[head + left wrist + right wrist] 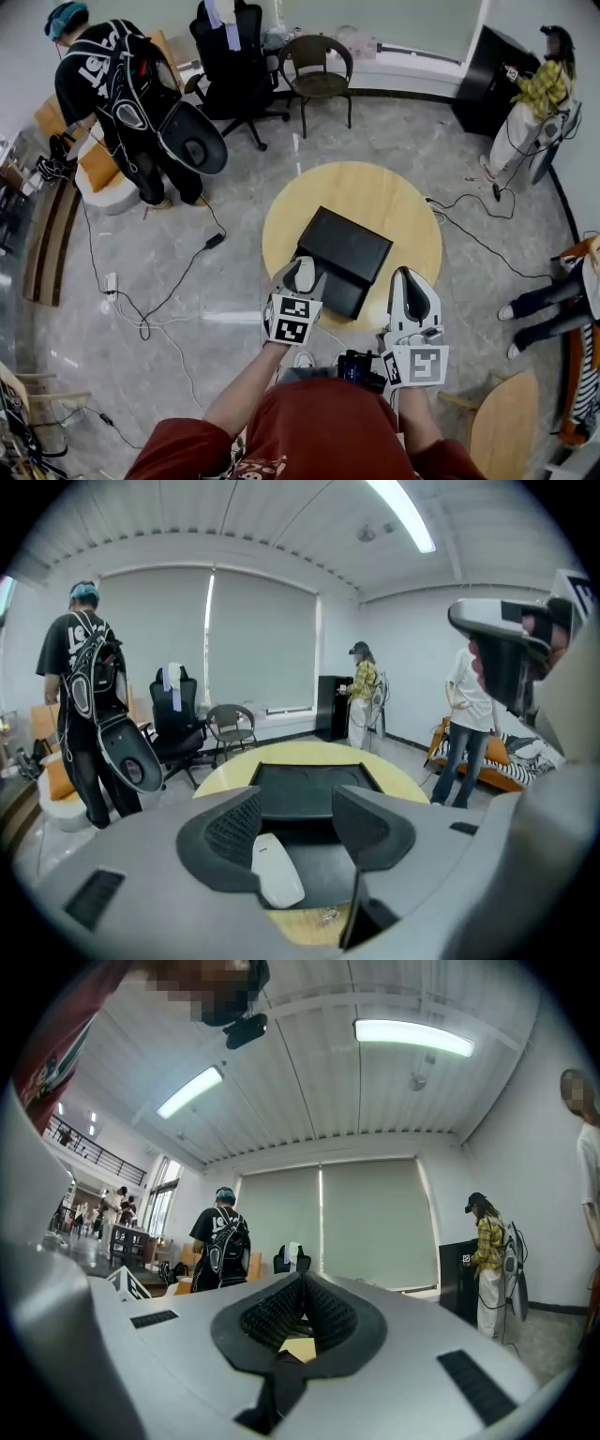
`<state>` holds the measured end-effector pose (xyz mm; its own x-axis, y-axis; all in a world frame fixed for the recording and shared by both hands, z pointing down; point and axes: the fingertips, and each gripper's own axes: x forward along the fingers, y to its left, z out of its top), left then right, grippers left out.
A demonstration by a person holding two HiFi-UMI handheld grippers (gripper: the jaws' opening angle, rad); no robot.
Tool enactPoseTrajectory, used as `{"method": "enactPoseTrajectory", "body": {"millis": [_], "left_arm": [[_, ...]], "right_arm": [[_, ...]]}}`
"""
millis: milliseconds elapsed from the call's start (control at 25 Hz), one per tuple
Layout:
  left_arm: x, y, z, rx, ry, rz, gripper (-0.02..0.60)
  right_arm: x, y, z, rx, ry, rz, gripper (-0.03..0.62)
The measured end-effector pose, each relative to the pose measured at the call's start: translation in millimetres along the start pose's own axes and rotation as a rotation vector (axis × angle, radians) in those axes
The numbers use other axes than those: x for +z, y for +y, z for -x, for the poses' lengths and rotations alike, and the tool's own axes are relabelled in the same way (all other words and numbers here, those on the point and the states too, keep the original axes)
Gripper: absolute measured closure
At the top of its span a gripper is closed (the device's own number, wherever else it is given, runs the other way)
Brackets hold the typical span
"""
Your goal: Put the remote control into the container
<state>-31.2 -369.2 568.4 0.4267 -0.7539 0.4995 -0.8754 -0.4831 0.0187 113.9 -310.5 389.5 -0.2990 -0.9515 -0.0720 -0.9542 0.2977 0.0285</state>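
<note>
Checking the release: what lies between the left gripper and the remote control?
Nothing: in the left gripper view, the open jaws of the left gripper hang clear above the remote control, which lies on the black container.

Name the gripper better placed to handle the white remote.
Probably left: the left gripper stands open right over the remote; the right gripper is shut, aimed away from it.

In the head view the grey left gripper [300, 270] hides from us the white oblong remote control [277, 872] and one corner of the black rectangular container [349, 246].
</note>
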Motion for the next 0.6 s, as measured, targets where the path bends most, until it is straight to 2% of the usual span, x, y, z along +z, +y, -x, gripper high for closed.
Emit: {"method": "enactPoseTrajectory", "body": {"millis": [280, 600], "left_arm": [[68, -4, 53, 0.053, -0.230, -0.040, 0.357], [114, -5, 109, 0.074, -0.417, -0.051, 0.359]], "right_arm": [[3, 1, -3, 0.008, -0.007, 0.004, 0.568], [8, 9, -3, 0.022, -0.020, 0.010, 0.568]]}}
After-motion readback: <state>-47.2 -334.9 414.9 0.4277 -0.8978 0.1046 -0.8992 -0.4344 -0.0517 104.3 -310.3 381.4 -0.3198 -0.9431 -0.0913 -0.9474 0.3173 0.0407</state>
